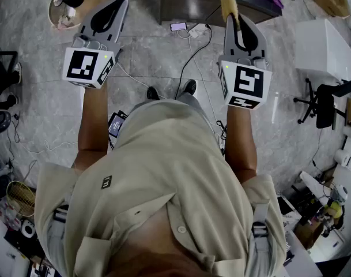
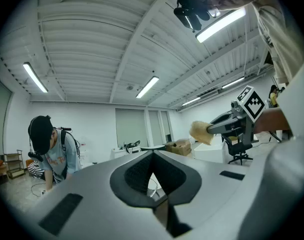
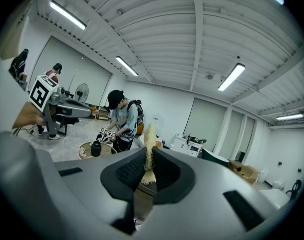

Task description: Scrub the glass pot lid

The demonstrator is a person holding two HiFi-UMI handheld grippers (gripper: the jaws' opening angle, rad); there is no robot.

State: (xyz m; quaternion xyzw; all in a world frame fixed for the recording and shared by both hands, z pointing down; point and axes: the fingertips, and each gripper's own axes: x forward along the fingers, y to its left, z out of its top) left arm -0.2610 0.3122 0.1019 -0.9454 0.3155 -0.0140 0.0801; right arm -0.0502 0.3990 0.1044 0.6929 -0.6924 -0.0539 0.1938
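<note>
Right claw (image 1: 240, 19) closed on yellowish fibre scrubber (image 1: 228, 2); pads pinch its lower end, tuft sticks out past tips. Left claw (image 1: 120, 1) fully closed, nothing between jaws. Both held about level in front of standing person, above floor. Glass pot lid: not found in any view. Low round table (image 1: 53, 14) at far left carries small things, too small to tell. Judgement: lid probably stiff, rather heavy, breakable, slippery if wet. Best hold by knob or rim.
</note>
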